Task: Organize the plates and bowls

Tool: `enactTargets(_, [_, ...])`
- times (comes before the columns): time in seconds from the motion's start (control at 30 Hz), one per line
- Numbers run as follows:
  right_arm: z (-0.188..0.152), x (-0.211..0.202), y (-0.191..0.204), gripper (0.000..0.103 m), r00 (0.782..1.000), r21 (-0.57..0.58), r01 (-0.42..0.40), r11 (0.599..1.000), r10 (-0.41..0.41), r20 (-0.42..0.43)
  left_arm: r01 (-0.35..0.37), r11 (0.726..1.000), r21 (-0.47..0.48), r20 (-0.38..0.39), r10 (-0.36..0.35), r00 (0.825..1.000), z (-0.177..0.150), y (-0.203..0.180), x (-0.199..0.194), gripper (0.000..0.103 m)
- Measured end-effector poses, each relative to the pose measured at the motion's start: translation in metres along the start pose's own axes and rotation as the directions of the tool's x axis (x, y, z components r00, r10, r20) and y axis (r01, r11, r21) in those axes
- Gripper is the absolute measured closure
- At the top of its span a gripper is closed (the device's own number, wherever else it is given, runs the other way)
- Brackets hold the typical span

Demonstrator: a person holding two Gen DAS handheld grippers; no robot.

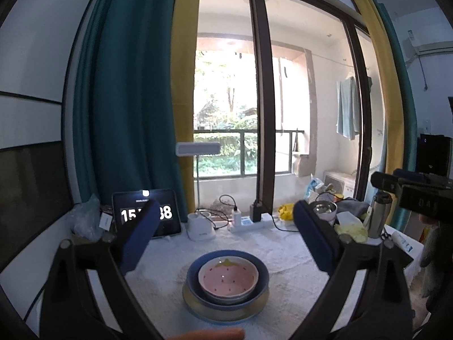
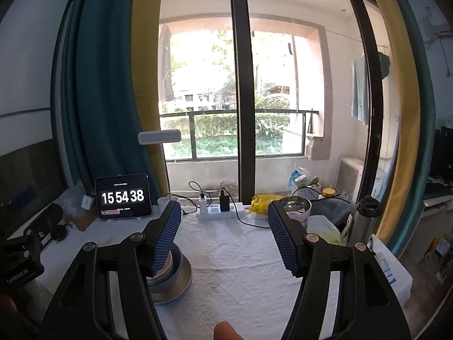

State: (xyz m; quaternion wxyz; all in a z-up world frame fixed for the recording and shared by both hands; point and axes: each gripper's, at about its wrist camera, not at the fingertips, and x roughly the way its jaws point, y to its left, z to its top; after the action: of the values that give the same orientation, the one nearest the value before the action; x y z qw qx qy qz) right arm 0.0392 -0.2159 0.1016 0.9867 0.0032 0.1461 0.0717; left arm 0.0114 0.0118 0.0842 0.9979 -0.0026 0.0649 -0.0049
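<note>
The left gripper (image 1: 223, 235) has its two fingers spread wide and holds nothing. Between them and a little below, on the white tablecloth (image 1: 288, 257), stands the stack of dishes. A pink bowl (image 1: 228, 278) with small dark dots and a yellow-green mark at its far rim sits inside a blue bowl (image 1: 262, 274), and this one rests on a wider plate (image 1: 198, 303) with a greenish-gold side and a light blue lower edge. The stack is near the middle of the gap, slightly closer to the left finger than to the right finger, and it touches neither of them.

The right gripper (image 2: 223, 238) is also wide apart and empty. In its view the same stack (image 2: 181, 277) lies at the left side, partly hidden behind the left finger pad (image 2: 167, 238). I cannot tell if the pad touches the dishes or is only in front of them. The cloth between the two right fingers carries no dishes.

Beyond the left gripper, behind its left finger, a tablet clock (image 2: 123, 198) stands. A power strip (image 2: 219, 211) with chargers lies further ahead of the gap. Behind the right finger are a metal bowl (image 2: 294, 204) and a steel bottle (image 2: 363, 218).
</note>
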Motion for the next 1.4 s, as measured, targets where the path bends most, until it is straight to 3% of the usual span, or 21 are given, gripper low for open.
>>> enactTargets(1.4, [-0.0074,0.0072,-0.0074,0.036,0.999,0.013,-0.008,1.0,0.008,-0.035,0.003,1.0,0.011,0.006,-0.003,1.0,0.001,-0.0058,-0.0045,0.007])
